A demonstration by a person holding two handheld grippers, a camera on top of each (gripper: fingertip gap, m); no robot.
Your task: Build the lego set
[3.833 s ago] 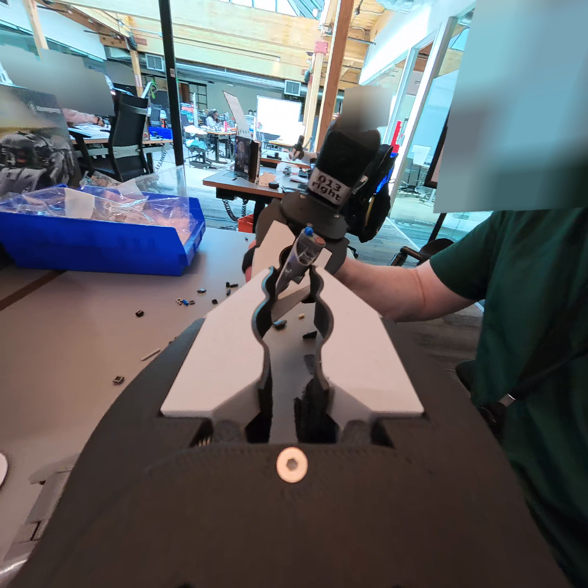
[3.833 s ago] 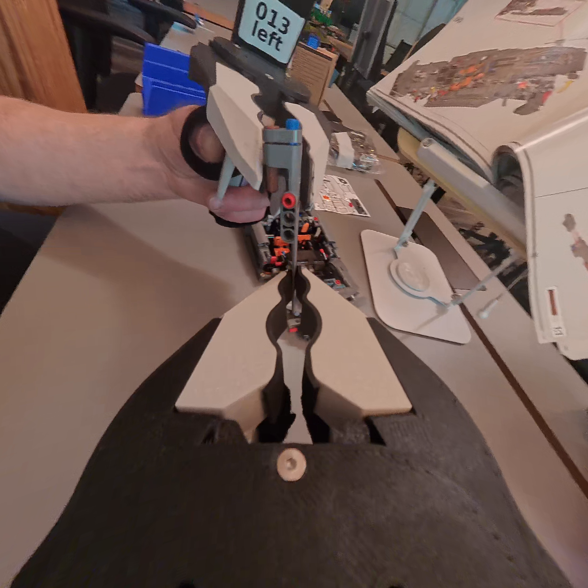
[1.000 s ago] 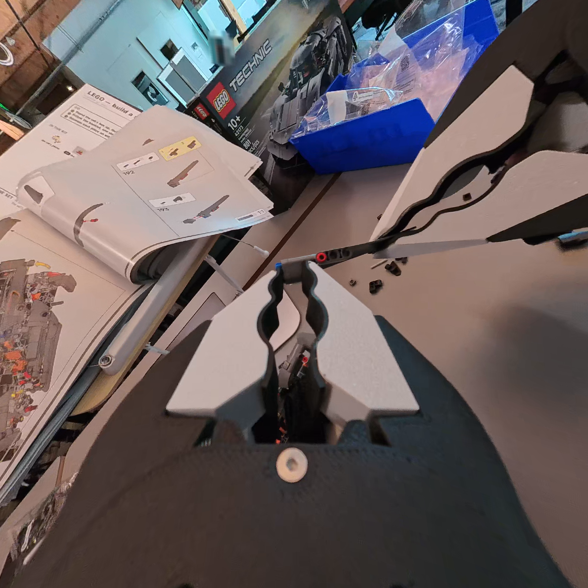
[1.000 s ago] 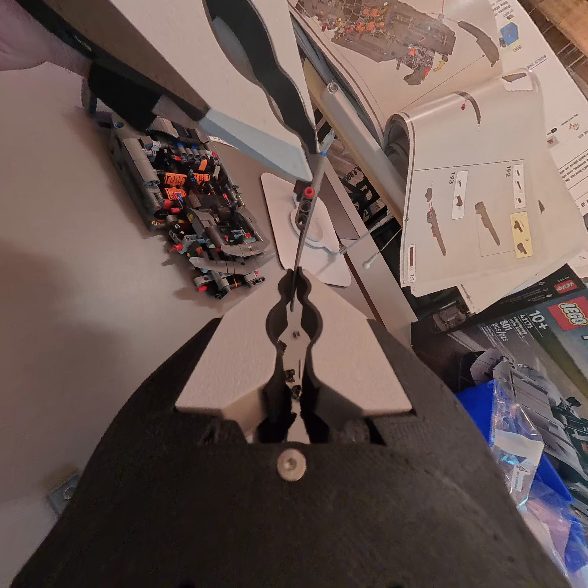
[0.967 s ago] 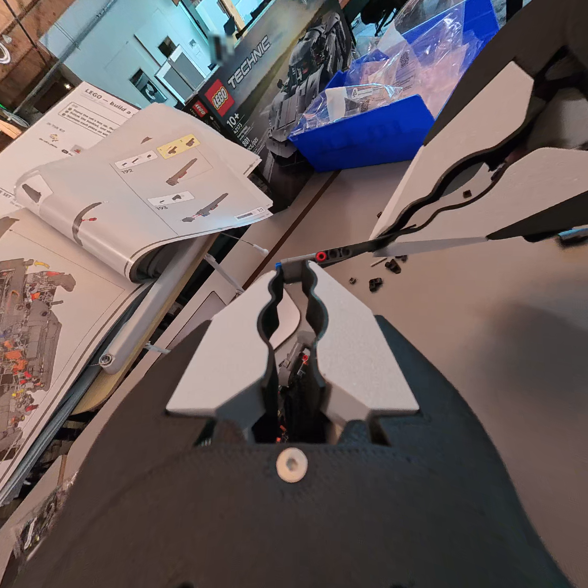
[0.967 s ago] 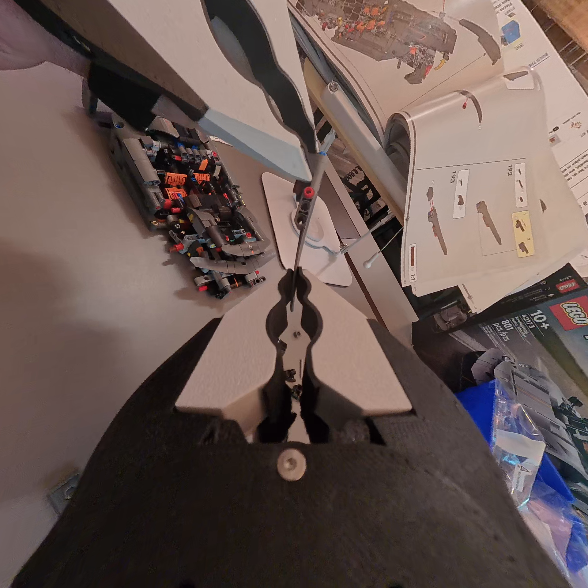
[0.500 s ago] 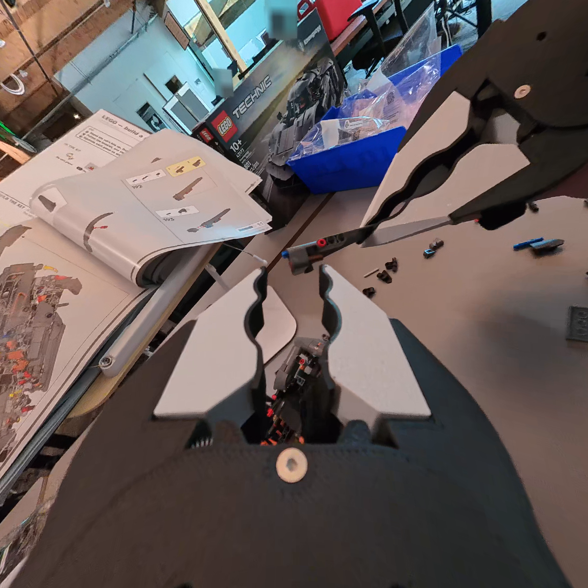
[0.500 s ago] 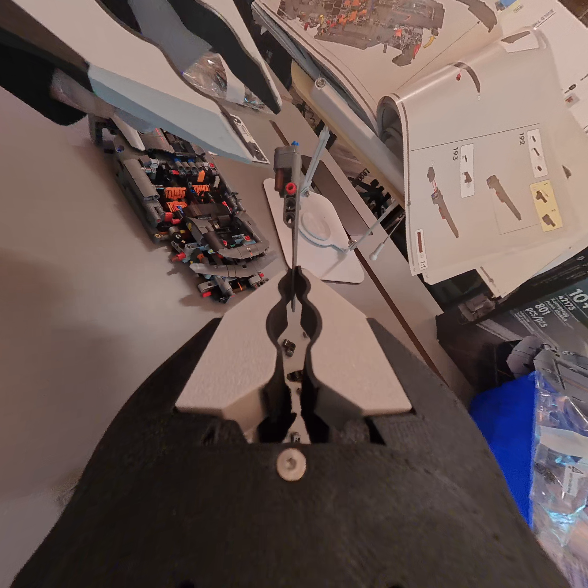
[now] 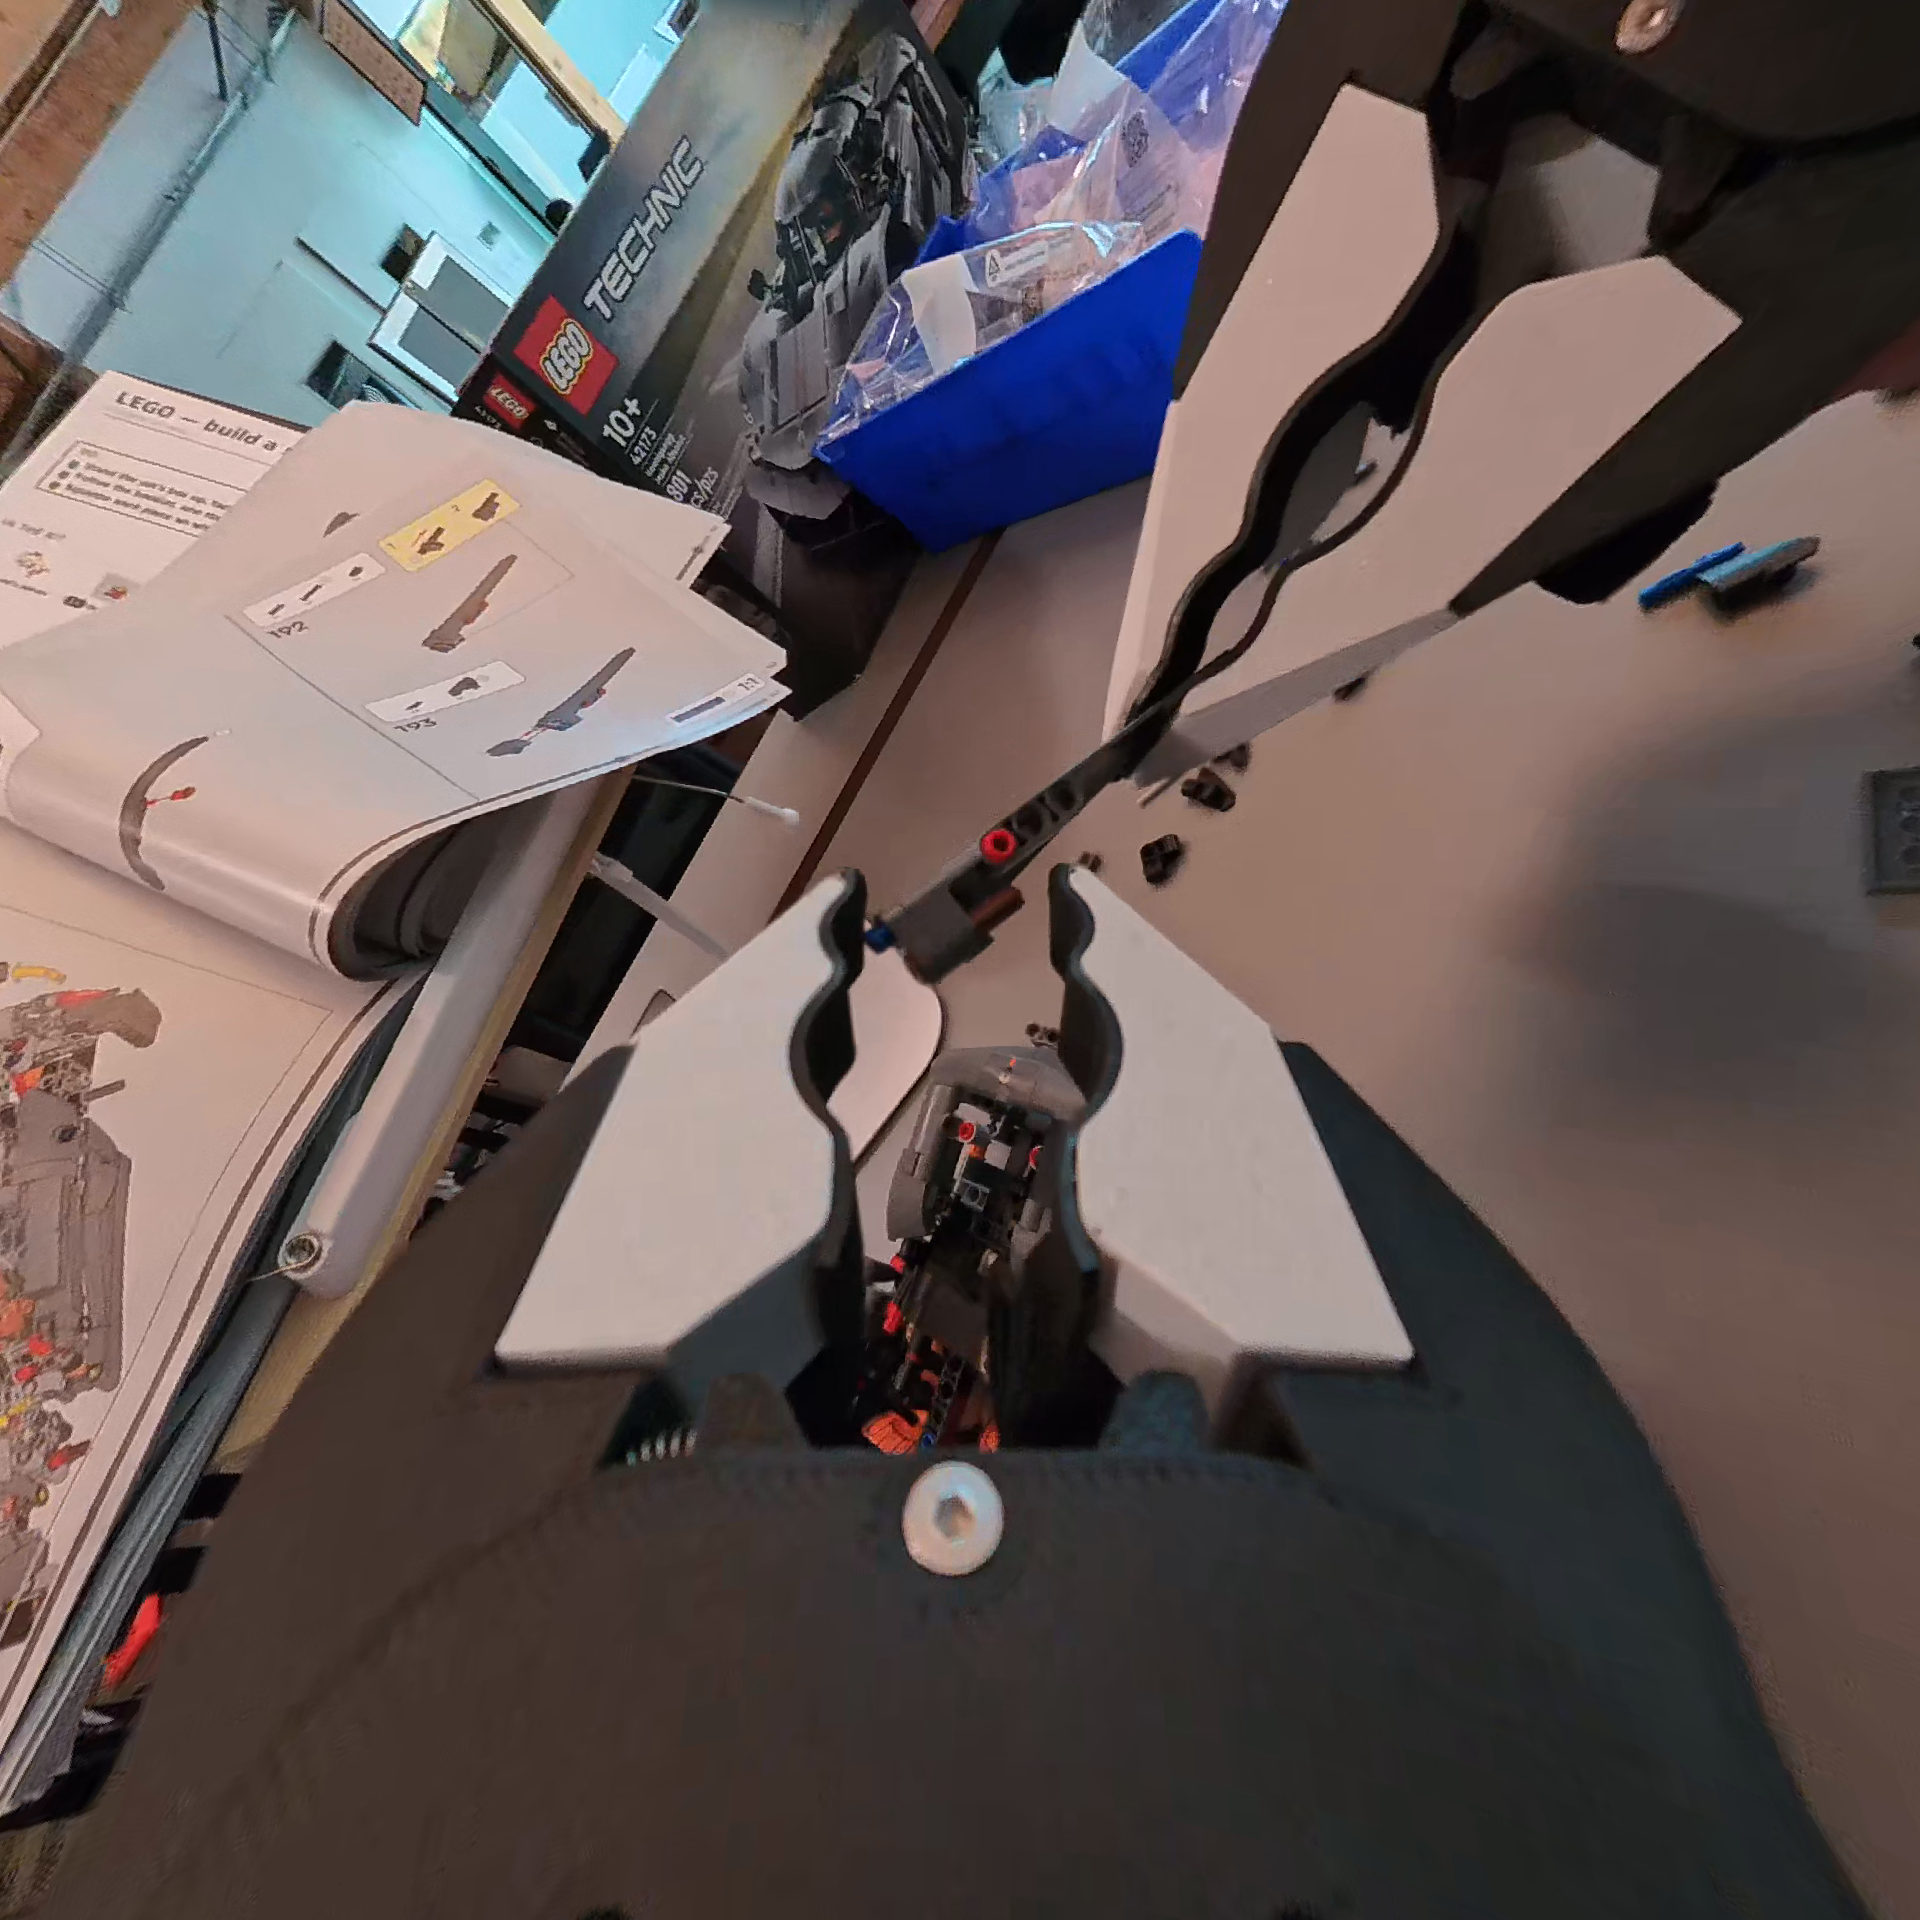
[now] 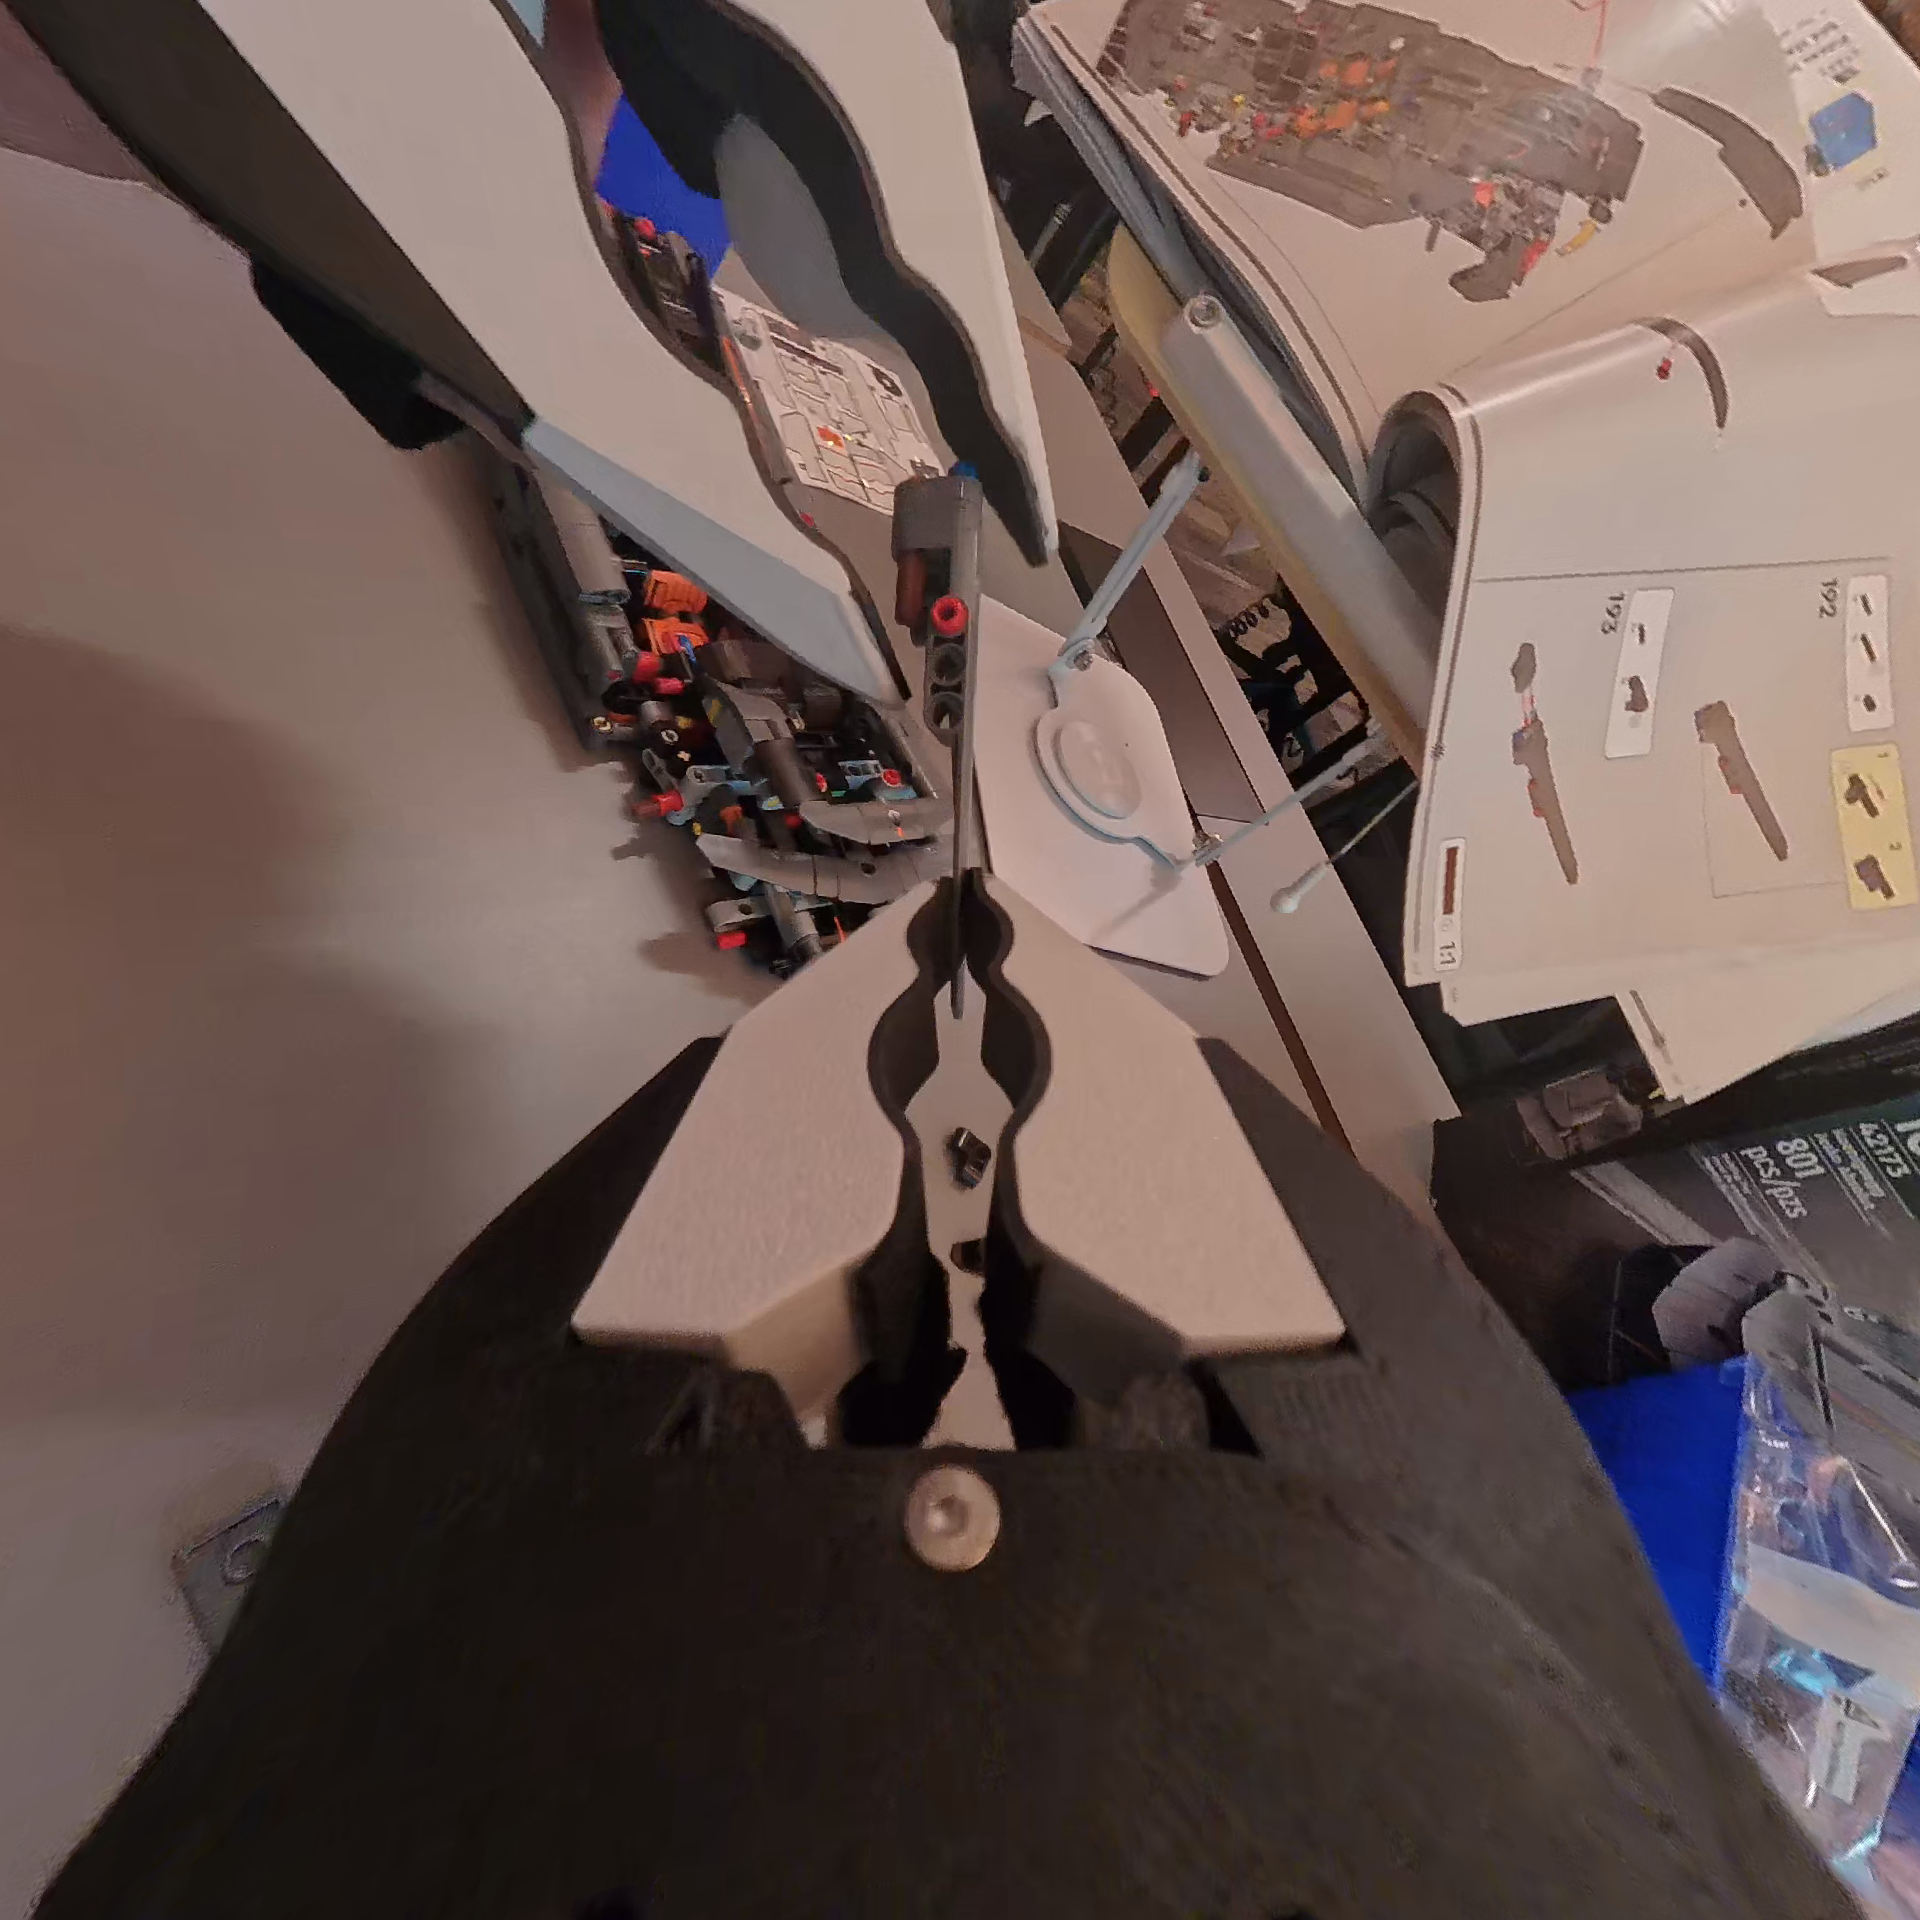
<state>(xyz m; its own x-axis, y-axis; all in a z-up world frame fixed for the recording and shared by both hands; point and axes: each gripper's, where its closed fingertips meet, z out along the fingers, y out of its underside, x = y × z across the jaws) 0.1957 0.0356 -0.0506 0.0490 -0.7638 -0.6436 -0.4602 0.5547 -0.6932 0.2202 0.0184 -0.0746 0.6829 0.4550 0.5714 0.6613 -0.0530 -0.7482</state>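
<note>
Two grippers are meeting tip to tip over the table (image 9: 1558, 1091), and one long dark lego piece (image 10: 951, 665) is spanning the gap between them. The right gripper (image 10: 964, 914) is pinching the thin black end of that piece, its jaws pressed together on it; in the left wrist view the same gripper (image 9: 1143, 727) is reaching in from the upper right. The left gripper (image 9: 956, 904) is standing wide apart, its fingers flanking the grey block end of the piece without clamping it, and whether one finger is brushing the block cannot be told. A red pin is showing on the piece near that block. Below, the partly built model (image 10: 748, 748) is lying on the table near its far edge, beside a white stand base (image 10: 1101, 831). The open instruction booklet (image 9: 395, 644) is propped along that edge, with the set box (image 9: 707, 312) and a blue bin (image 9: 1018, 416) of bagged parts farther along it. Small loose parts (image 9: 1195, 790) are lying scattered on the table under the right gripper.
</note>
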